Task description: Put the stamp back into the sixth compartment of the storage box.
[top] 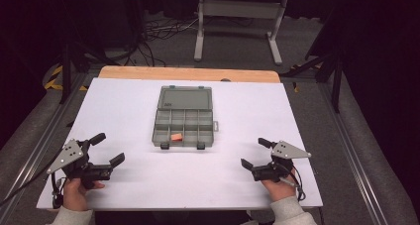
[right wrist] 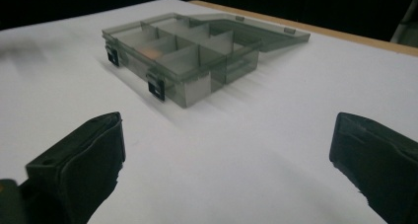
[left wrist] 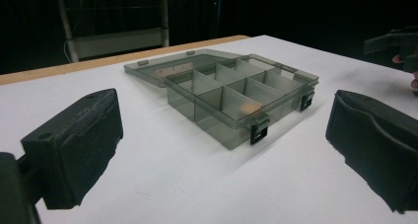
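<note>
box [top: 184,117] open at frame centre on bench [top: 124,111], orange piece [top: 176,137] in near row | my left claw [top: 107,149], right claw [top: 255,153] both spread, empty | approach low, square to the lid

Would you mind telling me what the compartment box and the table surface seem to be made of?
The compartment box looks like smoky grey translucent plastic: its dividers show through the walls, with black clips on the front. The table surface appears to be a matte white sheet, perhaps laminate or paper, laid over a wooden board whose tan edge shows at the back.
</note>
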